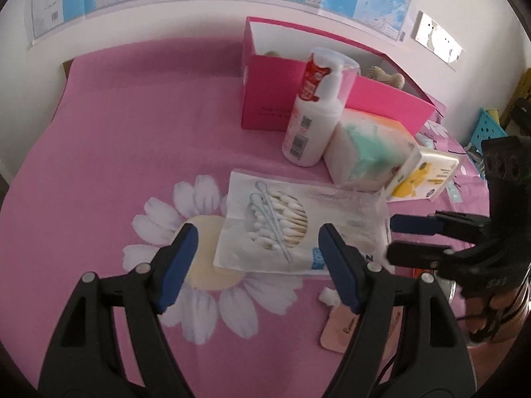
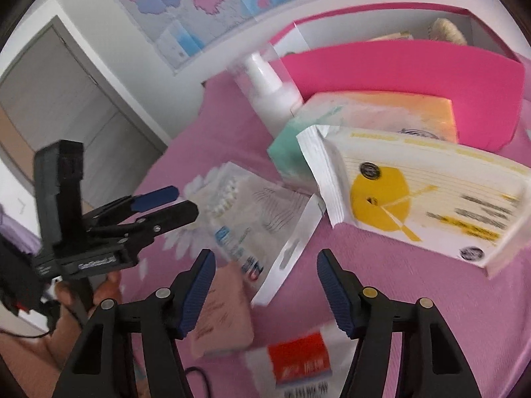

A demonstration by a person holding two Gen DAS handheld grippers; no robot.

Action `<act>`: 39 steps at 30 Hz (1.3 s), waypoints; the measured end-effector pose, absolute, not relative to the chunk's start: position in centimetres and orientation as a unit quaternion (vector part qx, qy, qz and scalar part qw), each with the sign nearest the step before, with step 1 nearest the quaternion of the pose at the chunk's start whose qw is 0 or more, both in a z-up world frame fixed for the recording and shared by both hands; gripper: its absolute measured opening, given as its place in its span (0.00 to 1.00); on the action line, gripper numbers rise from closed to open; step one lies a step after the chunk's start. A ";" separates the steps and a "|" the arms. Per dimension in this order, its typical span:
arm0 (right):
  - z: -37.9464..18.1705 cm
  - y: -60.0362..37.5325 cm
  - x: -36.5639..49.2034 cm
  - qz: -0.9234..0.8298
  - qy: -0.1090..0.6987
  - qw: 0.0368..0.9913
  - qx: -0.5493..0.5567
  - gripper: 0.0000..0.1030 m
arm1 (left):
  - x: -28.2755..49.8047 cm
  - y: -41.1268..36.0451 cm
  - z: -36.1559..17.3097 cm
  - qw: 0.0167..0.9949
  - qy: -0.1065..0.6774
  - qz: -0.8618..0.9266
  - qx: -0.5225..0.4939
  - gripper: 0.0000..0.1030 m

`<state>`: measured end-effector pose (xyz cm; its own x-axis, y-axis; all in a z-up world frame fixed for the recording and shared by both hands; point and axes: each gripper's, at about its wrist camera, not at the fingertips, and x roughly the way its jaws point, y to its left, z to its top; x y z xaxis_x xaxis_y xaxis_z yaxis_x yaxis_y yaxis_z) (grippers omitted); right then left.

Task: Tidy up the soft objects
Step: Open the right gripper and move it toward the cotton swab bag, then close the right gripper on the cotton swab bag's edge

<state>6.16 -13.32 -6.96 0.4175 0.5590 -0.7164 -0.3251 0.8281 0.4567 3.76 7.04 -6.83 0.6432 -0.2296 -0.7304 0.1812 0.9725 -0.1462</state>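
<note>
fingers [image 1: 189, 248] straddle cotton swab pack [image 1: 282, 229]

A wide stretch of the pink bedsheet [image 1: 126, 126] lay bare toward the bed's left edge, open to a passing gripper. Toward the right edge the way was crowded: an open pink box [image 1: 275, 99] stood at the back, with a white pump bottle [image 1: 312, 112] upright against its front, a tissue pack [image 1: 368, 152] beside the bottle, and a yellow-printed pack [image 1: 421, 175] touching that. A flat cotton-swab bag [image 1: 292, 229] lay just in front of them.
</note>
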 end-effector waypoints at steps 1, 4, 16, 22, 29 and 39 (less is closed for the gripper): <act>-7.2 -13.0 6.4 0.259 0.474 0.833 0.121 0.60 | 3.9 7.1 -7.0 0.905 0.408 -0.114 -0.031 0.74; -7.7 -12.3 6.6 0.248 0.473 0.837 0.115 0.50 | 4.1 7.2 -7.3 0.903 0.413 -0.118 -0.033 0.74; -6.7 -13.6 4.9 0.249 0.436 0.858 0.107 0.04 | 5.0 8.3 -8.2 0.893 0.427 -0.135 -0.051 0.74; -5.0 -13.9 4.6 0.262 0.405 0.871 0.089 0.04 | 5.4 8.4 -8.5 0.884 0.436 -0.158 -0.056 0.74; -5.9 -14.6 5.4 0.258 0.421 0.863 0.104 0.04 | 5.6 7.6 -8.9 0.877 0.440 -0.187 -0.041 0.74; -8.1 -13.4 7.2 0.251 0.466 0.837 0.139 0.31 | 5.7 6.3 -8.9 0.876 0.445 -0.185 -0.010 0.69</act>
<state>7.16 -13.39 -8.07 0.4400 0.5503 -0.7097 -0.2905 0.8350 0.4673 5.70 6.32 -8.86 0.5357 -0.3338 -0.7757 0.3158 0.9311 -0.1826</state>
